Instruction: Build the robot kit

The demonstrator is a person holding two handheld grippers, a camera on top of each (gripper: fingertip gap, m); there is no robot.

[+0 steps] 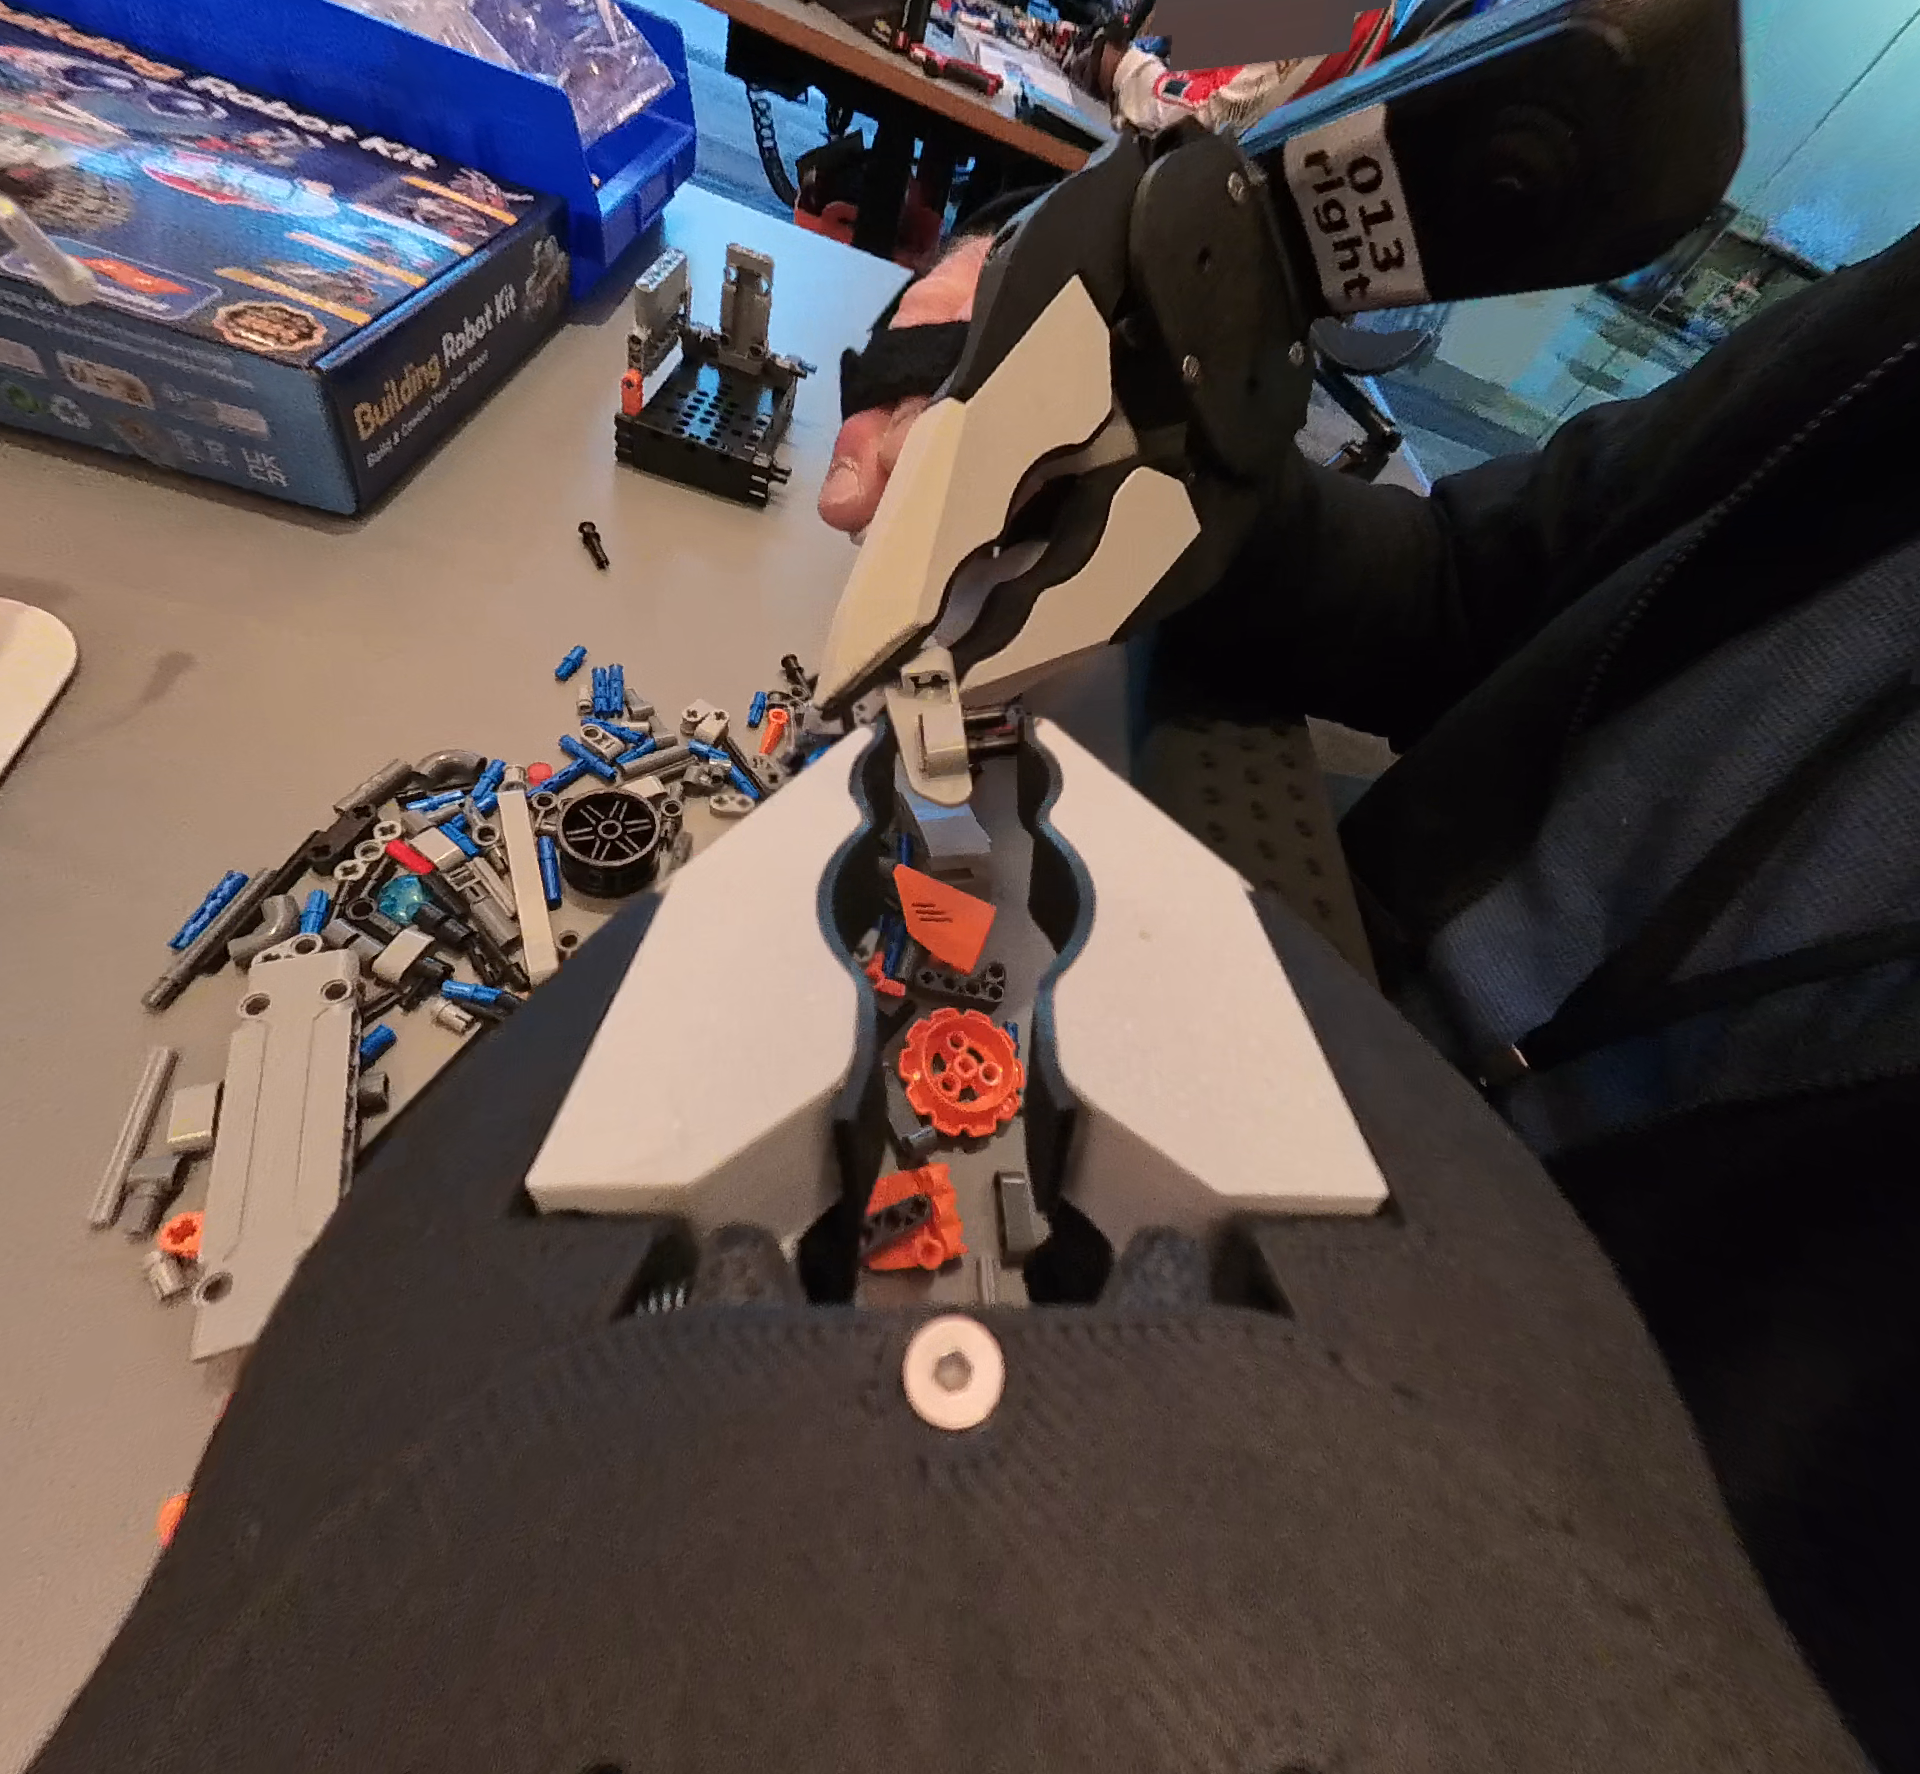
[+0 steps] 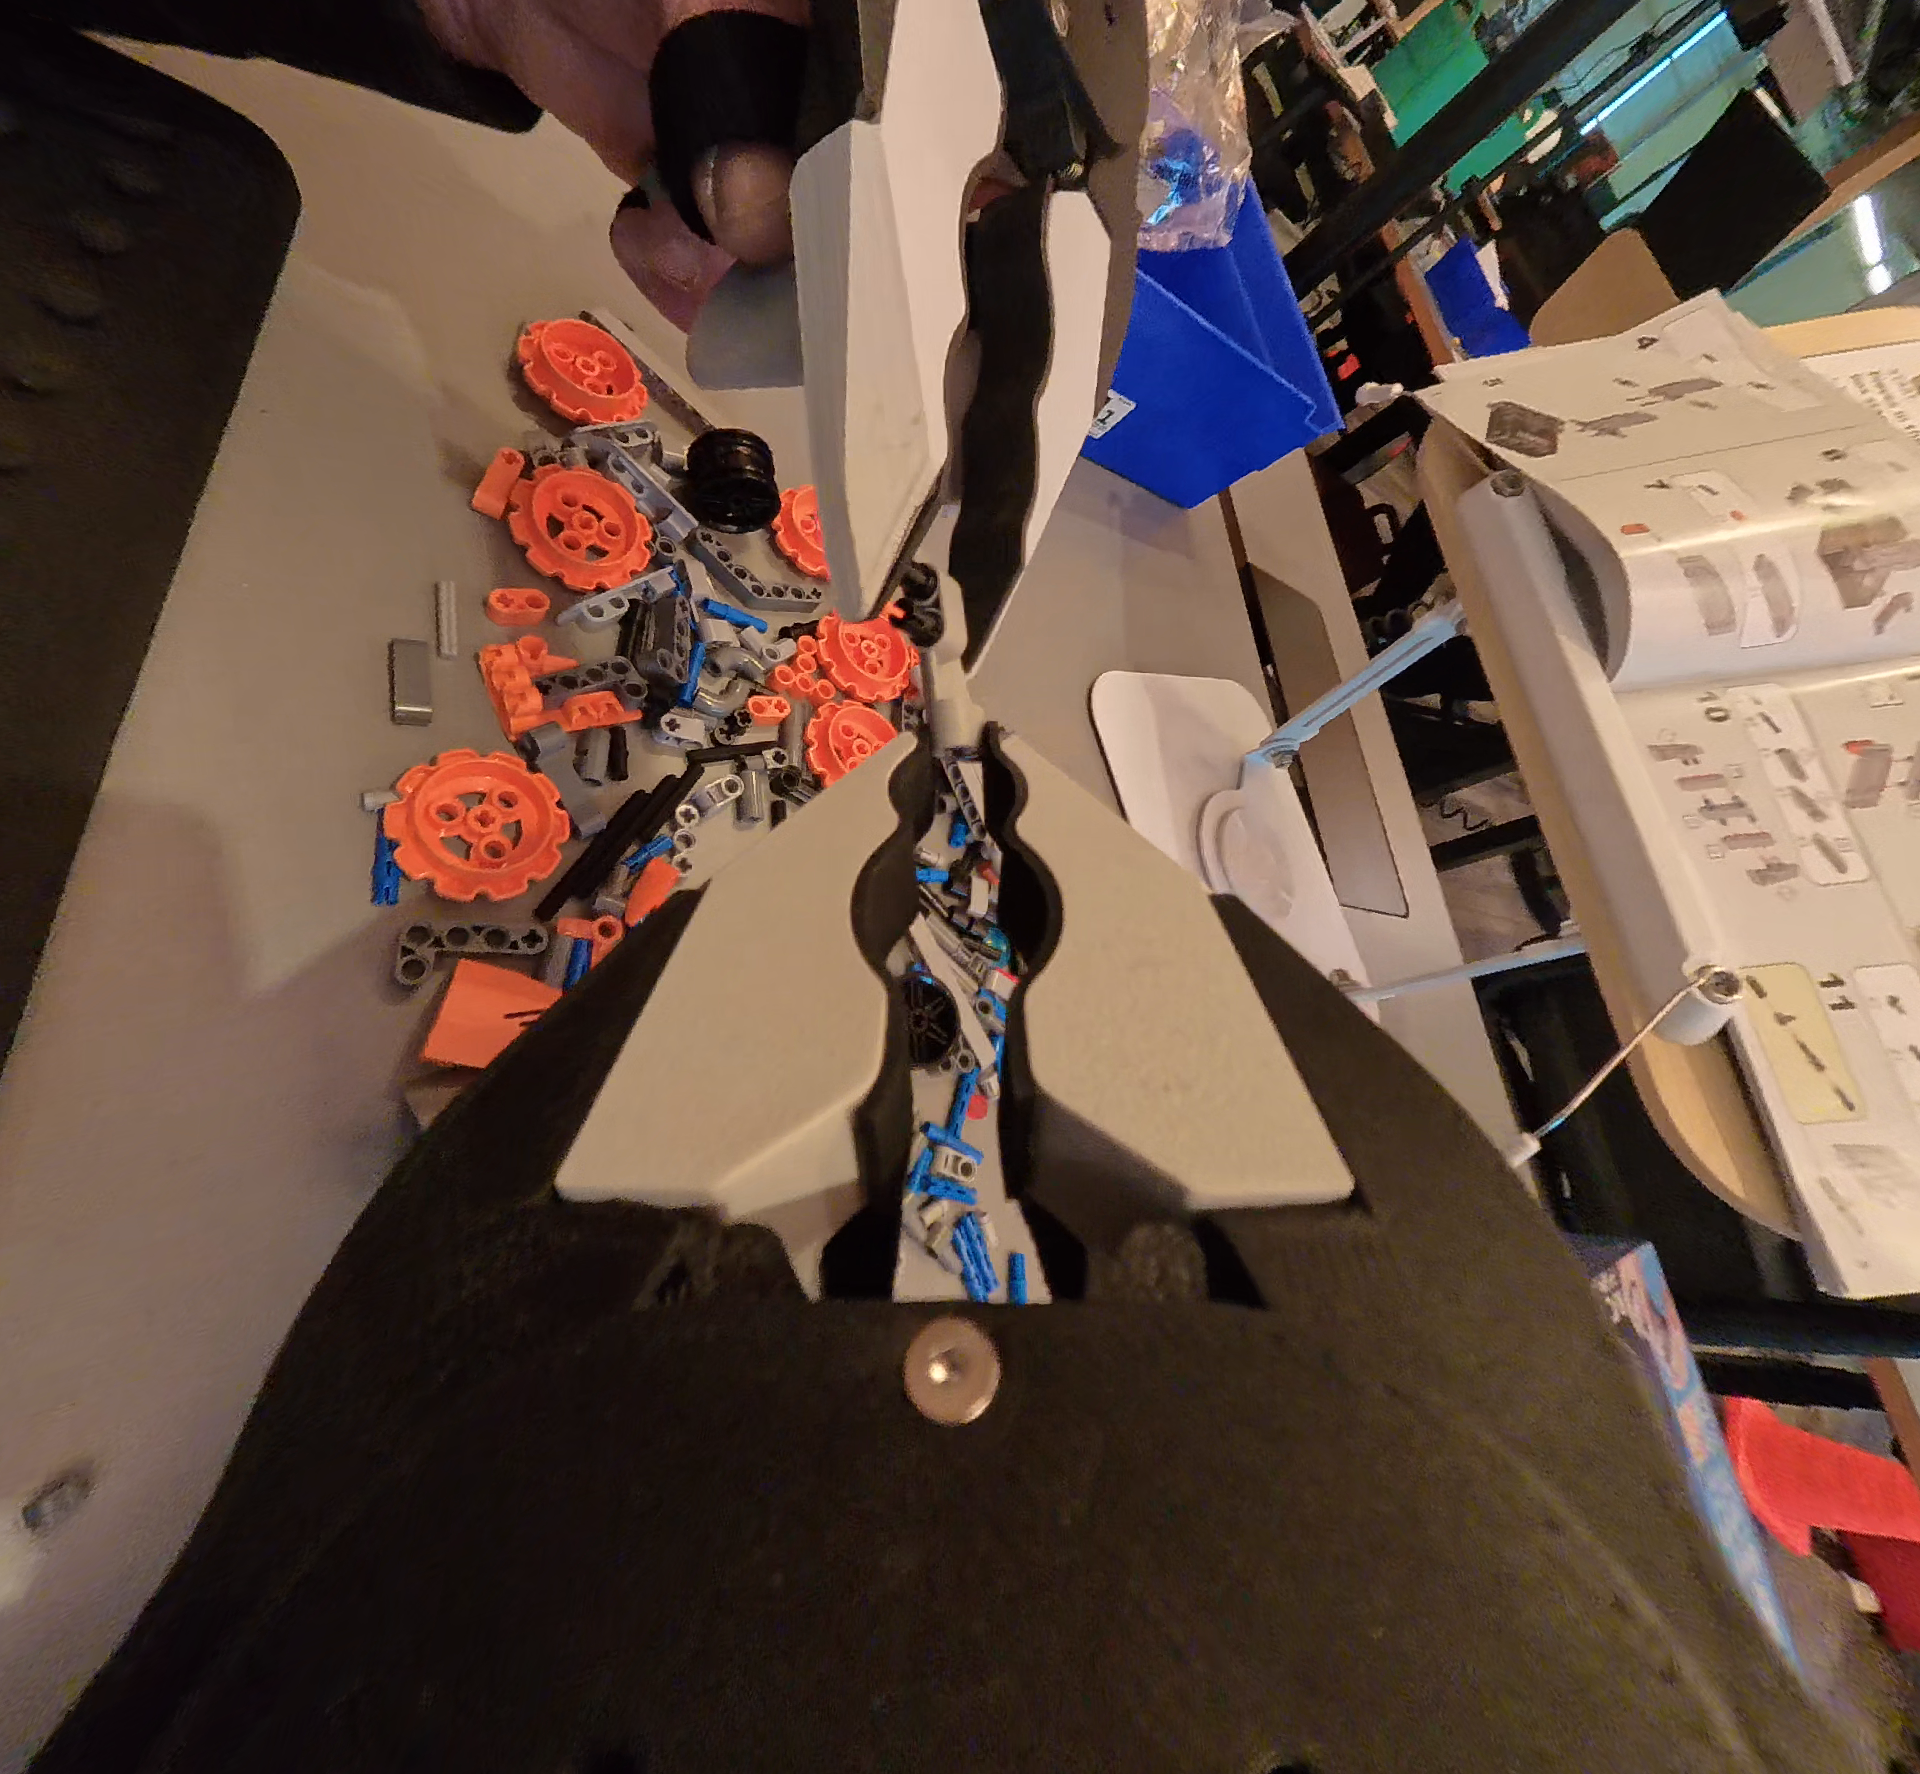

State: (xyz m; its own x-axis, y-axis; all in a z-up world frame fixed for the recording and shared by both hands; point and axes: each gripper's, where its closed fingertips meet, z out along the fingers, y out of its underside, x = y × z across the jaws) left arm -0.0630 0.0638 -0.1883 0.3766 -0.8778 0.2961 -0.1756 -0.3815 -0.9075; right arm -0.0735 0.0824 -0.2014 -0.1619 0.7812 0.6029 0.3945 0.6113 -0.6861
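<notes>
On my left lies a heap of small blue, grey and black parts [image 1: 457, 851] on the grey table [image 1: 208, 602]. My left gripper [image 1: 940, 748] is closed on a small grey part assembly [image 1: 935, 737]; my right gripper [image 1: 894, 685] pinches its other end, tip to tip. 5 orange gears [image 2: 582, 519] lie below.

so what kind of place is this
Probably a workshop or lab. A grey table holds loose building-kit parts, a kit box and blue bin; an instruction booklet stands propped open, with cluttered benches behind.
</notes>
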